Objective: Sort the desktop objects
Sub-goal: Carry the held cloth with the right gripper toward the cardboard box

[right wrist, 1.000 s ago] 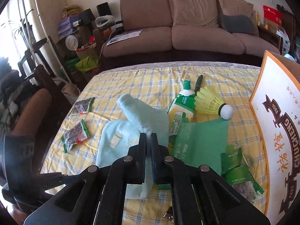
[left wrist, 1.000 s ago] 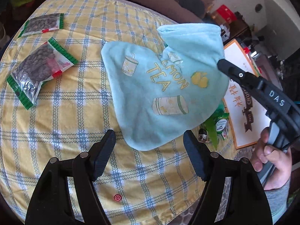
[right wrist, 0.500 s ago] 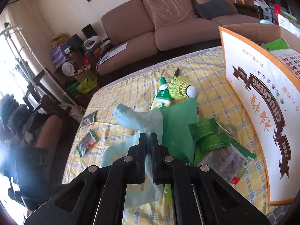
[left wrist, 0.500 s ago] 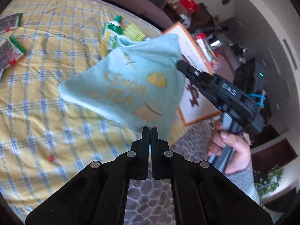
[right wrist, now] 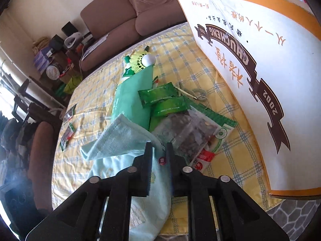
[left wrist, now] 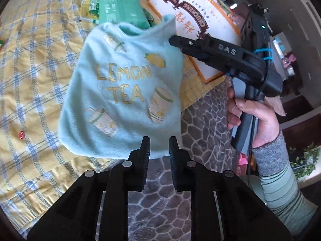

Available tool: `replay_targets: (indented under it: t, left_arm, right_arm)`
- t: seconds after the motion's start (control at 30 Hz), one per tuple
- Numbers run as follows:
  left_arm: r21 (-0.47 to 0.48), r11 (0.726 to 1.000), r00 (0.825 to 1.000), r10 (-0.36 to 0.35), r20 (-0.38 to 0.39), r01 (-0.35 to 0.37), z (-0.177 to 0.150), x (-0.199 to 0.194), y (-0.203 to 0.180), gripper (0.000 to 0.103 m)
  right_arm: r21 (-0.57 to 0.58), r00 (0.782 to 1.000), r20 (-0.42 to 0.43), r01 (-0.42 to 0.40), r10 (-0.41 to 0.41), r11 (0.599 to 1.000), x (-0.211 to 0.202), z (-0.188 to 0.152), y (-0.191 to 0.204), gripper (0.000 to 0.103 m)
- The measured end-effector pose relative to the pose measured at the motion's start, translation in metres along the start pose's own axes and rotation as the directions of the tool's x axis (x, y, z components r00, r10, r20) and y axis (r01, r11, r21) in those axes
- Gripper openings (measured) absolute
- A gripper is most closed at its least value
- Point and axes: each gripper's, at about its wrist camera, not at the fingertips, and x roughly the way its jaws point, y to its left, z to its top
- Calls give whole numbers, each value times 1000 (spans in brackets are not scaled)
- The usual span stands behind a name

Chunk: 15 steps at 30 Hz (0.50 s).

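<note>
In the left wrist view, one light blue towel (left wrist: 124, 92) is seen at centre frame, hanging over the checked table (left wrist: 30, 80); the left gripper (left wrist: 159, 147), narrowly parted and opening, grips nothing. The right gripper (left wrist: 172, 39) reaches its upper corner. In the right wrist view, the towel (right wrist: 128, 138) lies lower centre, loose between the opening right gripper (right wrist: 159, 150); release is judged underway, resettling next. Two green sachets (right wrist: 158, 95) and one shuttlecock (right wrist: 142, 60) are counted.

I count one light-blue towel (left wrist: 124, 92), one shuttlecock (right wrist: 143, 61), one big printed box (right wrist: 266, 64), two small dark-green sachets (right wrist: 158, 96), and two seed packets (right wrist: 67, 134) far left.
</note>
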Motion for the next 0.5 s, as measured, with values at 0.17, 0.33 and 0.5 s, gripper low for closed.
replay_targets:
  t: [0.17, 0.33, 0.5]
  left_arm:
    - [-54, 993, 985, 115, 129, -109, 16, -23, 34, 37]
    - [-102, 984, 982, 158, 103, -148, 21, -6, 59, 38]
    - [-45, 977, 972, 213, 100, -210, 19, 4, 41, 38]
  right_arm:
    - [-171, 1000, 2, 14, -14, 985, 0, -1, 19, 57]
    - [-322, 998, -29, 37, -49, 946, 16, -6, 41, 59]
    - [-421, 993, -75, 55, -95, 906, 33, -21, 54, 21]
